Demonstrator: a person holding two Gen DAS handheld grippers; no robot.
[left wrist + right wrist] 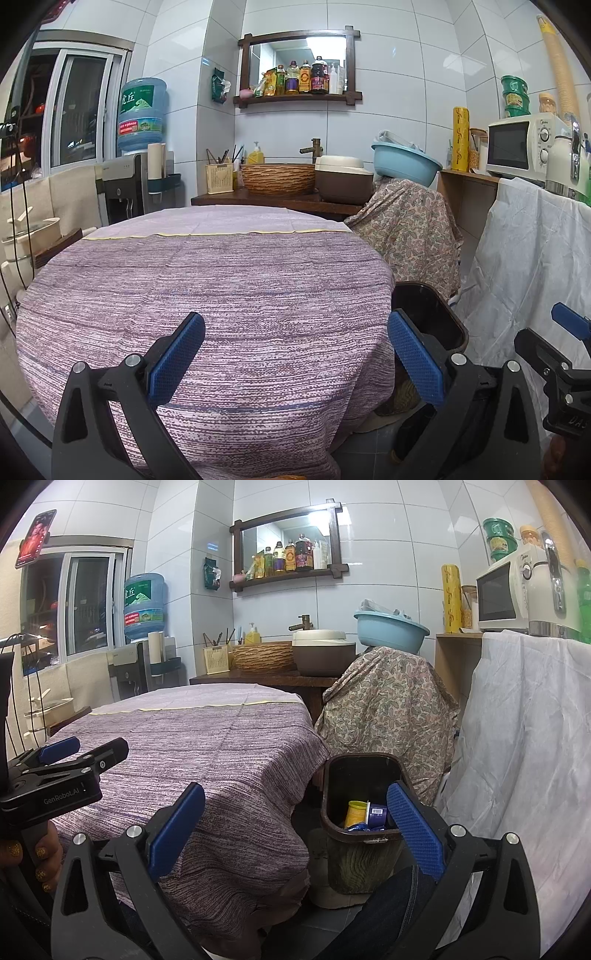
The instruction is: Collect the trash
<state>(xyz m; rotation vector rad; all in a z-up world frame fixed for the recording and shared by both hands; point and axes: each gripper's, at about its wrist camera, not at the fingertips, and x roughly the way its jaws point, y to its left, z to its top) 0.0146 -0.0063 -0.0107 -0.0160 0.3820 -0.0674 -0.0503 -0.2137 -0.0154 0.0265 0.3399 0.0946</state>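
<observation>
Left tongs (pixel 295 354) spread wide above the purple-clothed surface (pixel 207 280), nothing between the blue pads. Right tongs (pixel 295 834) gaping just as wide, empty too, hanging over the near right edge of the cloth and the bin (pixel 360 834) on the floor beside it. Trash (pixel 365 814) down in the bin: a yellow cup, something blue with a white barcode label, print too small to read. Bin's near right rim hidden behind a blue pad; from the left wrist only a dark sliver of it showing past the cloth edge. "GenRobot.AI" readable in white on the left tool's black body, held at far left by a hand (pixel 44 860) with gold glitter nails, mostly cut off by the frame. Chinese characters on the blue water jug (pixel 142 114) at far left. Microwave (pixel 524 146) far right, logo blurred. Bottle labels on the wall shelf (pixel 299 98) not legible.
</observation>
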